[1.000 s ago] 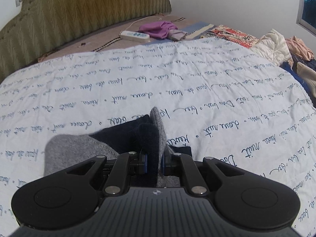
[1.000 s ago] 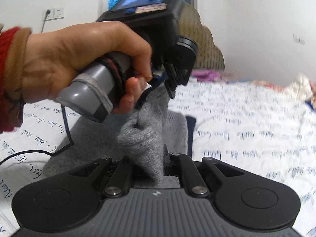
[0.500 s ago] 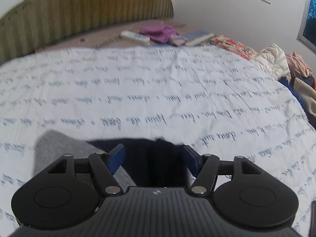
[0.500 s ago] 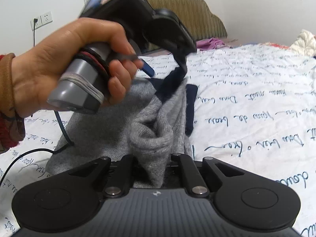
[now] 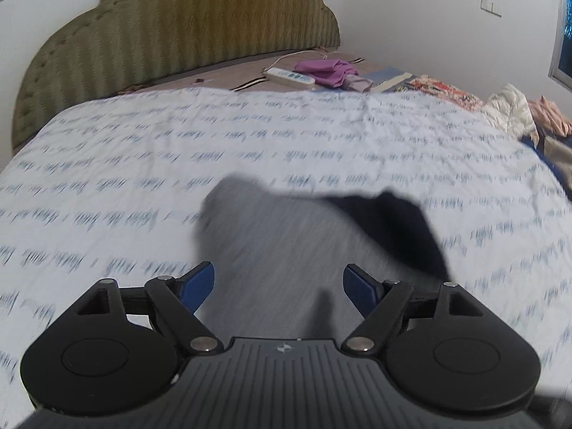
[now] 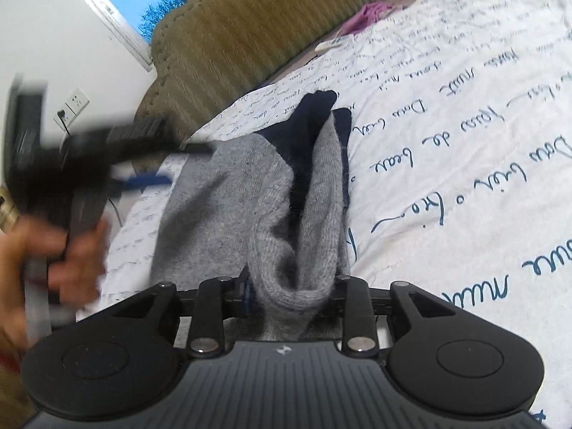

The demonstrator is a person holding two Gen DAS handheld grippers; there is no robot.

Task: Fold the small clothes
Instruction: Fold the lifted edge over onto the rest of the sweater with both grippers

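A grey and navy garment (image 6: 228, 214) is lying on the bed's white, script-printed cover (image 5: 321, 143), its far end navy. The left gripper (image 5: 279, 284) is hanging over it with jaws spread wide, having just been opening, and nothing is between them. The right gripper (image 6: 291, 291) is sitting low at the garment's near edge, its jaws having just been opening; a bunched grey fold is still lying between them, and whether they are pressing on it I cannot tell.

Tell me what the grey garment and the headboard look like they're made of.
Grey garment: probably a soft wool-like knit, matte and fuzzy, with ribbed stitches showing at the rolled edge. Headboard: seemingly padded olive fabric upholstery, with a woven zigzag pattern and a stitched scalloped edge.
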